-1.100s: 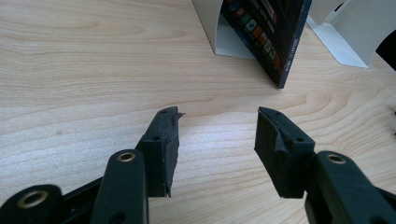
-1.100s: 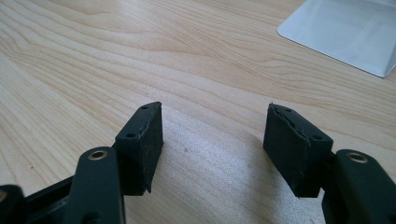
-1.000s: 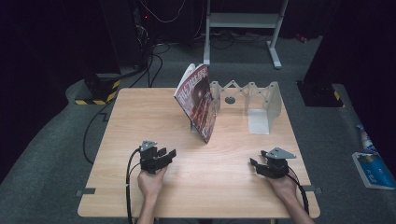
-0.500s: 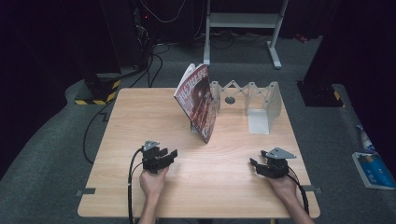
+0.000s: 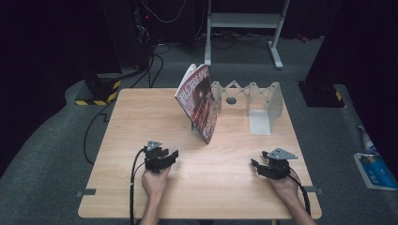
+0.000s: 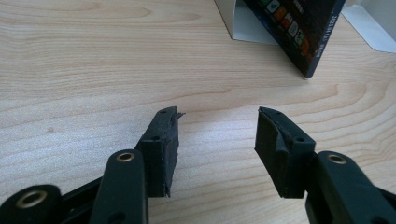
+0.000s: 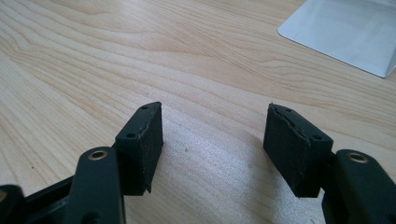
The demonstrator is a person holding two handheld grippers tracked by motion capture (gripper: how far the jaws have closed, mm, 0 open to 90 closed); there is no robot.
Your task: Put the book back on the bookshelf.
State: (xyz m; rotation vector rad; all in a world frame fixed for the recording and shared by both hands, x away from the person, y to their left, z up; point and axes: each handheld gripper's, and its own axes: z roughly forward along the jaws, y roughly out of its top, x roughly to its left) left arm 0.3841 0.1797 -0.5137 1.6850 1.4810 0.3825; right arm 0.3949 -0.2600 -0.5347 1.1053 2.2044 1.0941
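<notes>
Both tools rest agape and empty on the counter [image 5: 141, 117], the left tool [image 5: 170, 157] nearer the leaning magazine [image 5: 199, 101] than the right tool [image 5: 257, 167].

Each black gripper [image 5: 171, 156] has brass-ringed screws, a grey plate, black cable.

We see a table [image 5: 141, 122] of pale, matt wood with clear grain lines, and on its far side a book [image 5: 199, 101] whose dark cover looks glossy and printed. Just right of it a folding rack [image 5: 253, 98] looks like smooth, pale grey metal or plastic. The left gripper [image 6: 217, 135] and right gripper [image 7: 215, 135] have matt black plastic jaws with brass-coloured rivets and rough, worn pads [image 7: 292, 140].
</notes>
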